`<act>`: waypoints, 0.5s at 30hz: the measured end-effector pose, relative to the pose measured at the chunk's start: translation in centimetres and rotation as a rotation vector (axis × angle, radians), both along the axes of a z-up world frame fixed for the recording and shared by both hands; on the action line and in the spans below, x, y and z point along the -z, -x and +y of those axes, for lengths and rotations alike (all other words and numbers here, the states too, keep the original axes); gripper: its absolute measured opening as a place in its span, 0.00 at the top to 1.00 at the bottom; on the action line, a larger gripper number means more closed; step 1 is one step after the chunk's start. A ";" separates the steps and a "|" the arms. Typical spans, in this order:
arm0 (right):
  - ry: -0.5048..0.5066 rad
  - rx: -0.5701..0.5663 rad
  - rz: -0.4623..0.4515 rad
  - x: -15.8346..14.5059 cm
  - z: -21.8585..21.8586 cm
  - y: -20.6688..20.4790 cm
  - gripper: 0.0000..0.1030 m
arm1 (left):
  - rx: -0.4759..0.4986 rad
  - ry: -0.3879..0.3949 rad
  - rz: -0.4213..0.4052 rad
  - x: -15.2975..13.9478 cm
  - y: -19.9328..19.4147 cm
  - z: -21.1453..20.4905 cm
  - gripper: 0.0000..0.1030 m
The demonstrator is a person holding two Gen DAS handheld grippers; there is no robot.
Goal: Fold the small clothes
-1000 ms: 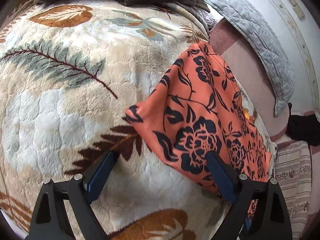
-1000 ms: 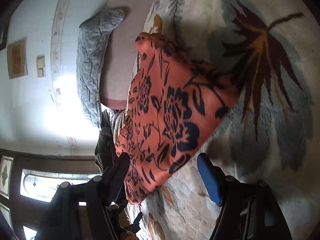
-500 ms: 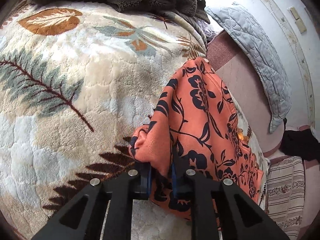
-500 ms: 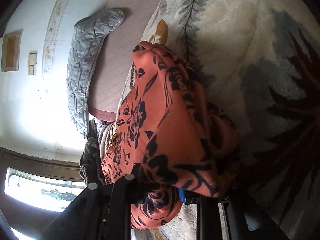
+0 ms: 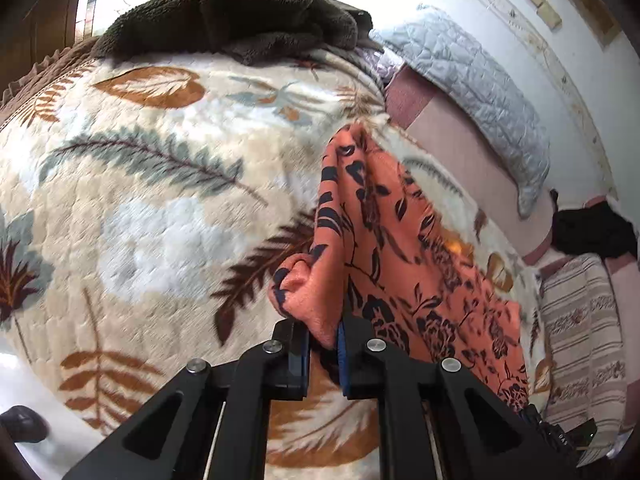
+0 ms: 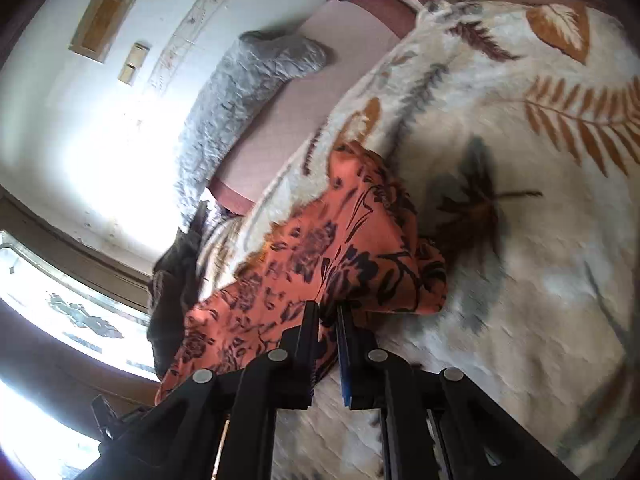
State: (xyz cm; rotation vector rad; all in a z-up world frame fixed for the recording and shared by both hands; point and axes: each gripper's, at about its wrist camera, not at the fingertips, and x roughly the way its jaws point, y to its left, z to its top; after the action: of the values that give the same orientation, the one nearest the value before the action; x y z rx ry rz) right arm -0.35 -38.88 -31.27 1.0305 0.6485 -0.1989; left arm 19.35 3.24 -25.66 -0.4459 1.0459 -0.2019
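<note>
Leaf-print blanket [image 5: 160, 208], one orange garment [image 5: 400, 248]

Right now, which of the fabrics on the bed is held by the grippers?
The orange garment with black flowers; the dark brown fleece and the grey quilted pillow lie untouched farther away.

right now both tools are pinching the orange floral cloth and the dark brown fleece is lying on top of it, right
Not quite. Both the left tool and right tool do pinch the orange floral cloth, but the dark brown fleece lies apart from it, at the blanket's far edge, as the left wrist view shows.
</note>
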 end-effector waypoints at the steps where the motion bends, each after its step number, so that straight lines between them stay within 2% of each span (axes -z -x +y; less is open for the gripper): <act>1: -0.027 0.018 0.053 0.8 -0.4 1.0 0.91 | -0.005 -0.022 0.026 0.9 0.6 0.6 0.89; 3: -0.021 0.088 0.113 1.2 -1.4 3.5 0.90 | -0.024 -0.050 0.035 1.3 1.8 2.0 0.89; 5: 0.026 0.116 0.087 -0.2 -2.0 5.2 0.87 | -0.058 -0.118 -0.032 -0.1 3.1 3.0 0.89; 8: 0.098 0.050 0.028 -2.6 -1.5 4.6 0.87 | -0.006 -0.185 -0.151 -3.2 3.4 1.6 0.89; 11: 0.067 -0.044 -0.015 -3.6 0.4 1.0 0.87 | 0.103 -0.198 -0.171 -4.2 1.9 -1.9 0.83; 12: 0.051 -0.082 -0.006 -3.3 1.0 -0.5 0.87 | 0.122 -0.209 -0.174 -4.0 1.5 -3.0 0.74; 13: 0.037 -0.111 0.012 -2.9 1.8 -2.2 0.87 | 0.133 -0.232 -0.167 -3.5 0.9 -4.0 0.60; 15: 0.003 -0.157 0.032 -1.8 2.8 -4.9 0.87 | 0.141 -0.265 -0.136 -2.0 -0.1 -5.4 0.53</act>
State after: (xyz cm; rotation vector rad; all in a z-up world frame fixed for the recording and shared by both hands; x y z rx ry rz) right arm 4.55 -36.07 -29.49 0.9701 0.7548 -0.0799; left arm 19.43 -2.12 -23.61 -0.1174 0.9545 -0.2130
